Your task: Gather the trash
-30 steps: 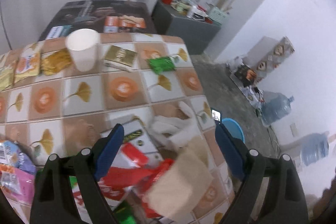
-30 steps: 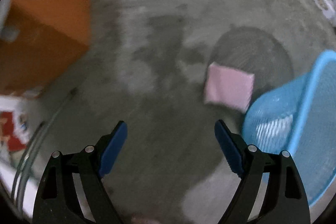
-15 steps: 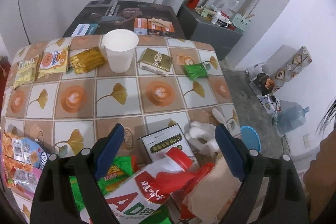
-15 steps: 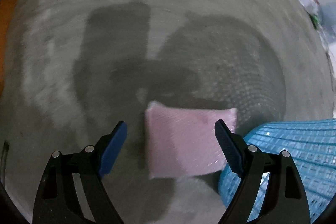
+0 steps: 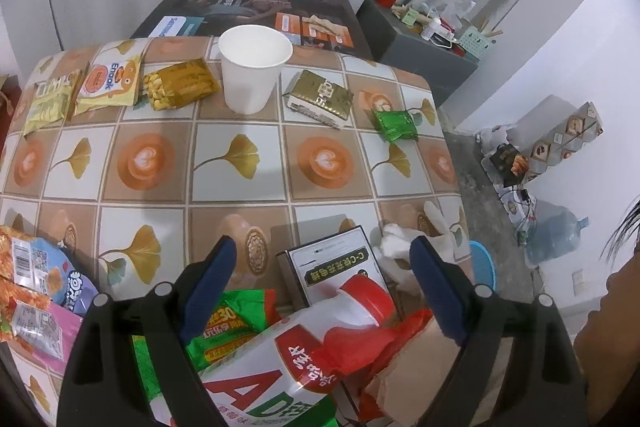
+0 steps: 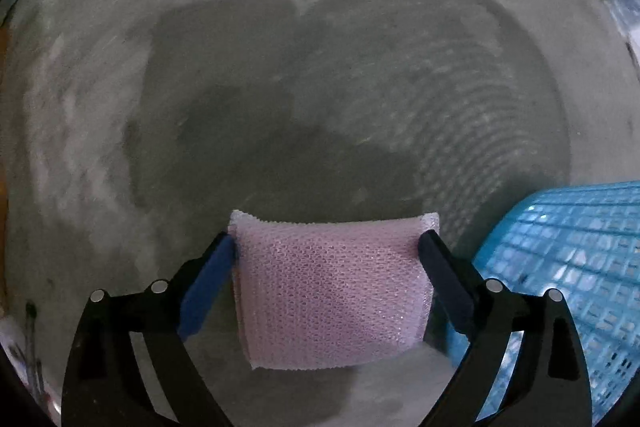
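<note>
Grey concrete floor (image 6: 280, 67) beside the blue basket (image 6: 568, 267) bears a pink sponge (image 6: 332, 287), straddled by the right gripper (image 6: 326, 259), whose jaws have just been widening and next must pinch it, while the left gripper (image 5: 324, 291) gapes empty.

On the desk (image 5: 240, 195) we see a cup (image 5: 253, 67) at the far edge, with snack bags (image 5: 108, 83) to its left and a box (image 5: 320, 98) to its right. On the floor (image 6: 280, 67), a pad (image 6: 332, 291) lies just left of the basket (image 6: 568, 267).
</note>
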Demonstrator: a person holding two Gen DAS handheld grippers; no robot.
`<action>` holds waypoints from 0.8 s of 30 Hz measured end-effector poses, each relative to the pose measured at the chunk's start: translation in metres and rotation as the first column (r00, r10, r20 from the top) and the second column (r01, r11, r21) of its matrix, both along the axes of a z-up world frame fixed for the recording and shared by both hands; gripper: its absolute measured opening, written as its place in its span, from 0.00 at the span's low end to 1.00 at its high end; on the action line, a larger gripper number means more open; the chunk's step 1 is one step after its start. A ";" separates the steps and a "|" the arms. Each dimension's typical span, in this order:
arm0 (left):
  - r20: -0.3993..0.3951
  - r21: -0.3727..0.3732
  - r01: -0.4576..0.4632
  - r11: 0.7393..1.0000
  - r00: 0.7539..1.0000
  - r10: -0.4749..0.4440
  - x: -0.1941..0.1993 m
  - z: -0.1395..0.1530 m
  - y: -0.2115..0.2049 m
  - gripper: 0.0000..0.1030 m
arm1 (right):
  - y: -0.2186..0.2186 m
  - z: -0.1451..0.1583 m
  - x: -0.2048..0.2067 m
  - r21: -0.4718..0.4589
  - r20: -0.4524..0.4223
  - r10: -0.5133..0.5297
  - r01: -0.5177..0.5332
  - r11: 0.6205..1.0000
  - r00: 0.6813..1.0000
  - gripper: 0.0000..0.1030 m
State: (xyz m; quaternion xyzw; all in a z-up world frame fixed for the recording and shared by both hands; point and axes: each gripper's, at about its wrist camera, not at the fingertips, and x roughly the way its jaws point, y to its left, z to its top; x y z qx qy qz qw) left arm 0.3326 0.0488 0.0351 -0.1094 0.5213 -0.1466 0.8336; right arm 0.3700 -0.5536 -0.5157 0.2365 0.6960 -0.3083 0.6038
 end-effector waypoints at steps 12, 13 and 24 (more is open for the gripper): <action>0.009 -0.024 0.022 0.999 1.000 -0.021 -0.011 0.003 -0.003 0.84 | 0.093 0.038 -0.030 0.348 0.267 0.147 -0.238 0.907 0.952 0.83; 0.011 -0.027 0.021 0.999 1.000 -0.021 -0.012 0.003 -0.002 0.84 | 0.093 0.043 -0.035 0.345 0.264 0.140 -0.229 0.910 0.954 0.84; -0.002 -0.042 0.032 0.999 0.999 -0.032 -0.015 0.000 -0.006 0.84 | 0.128 0.023 -0.018 0.073 0.070 0.600 -0.604 0.794 0.797 0.89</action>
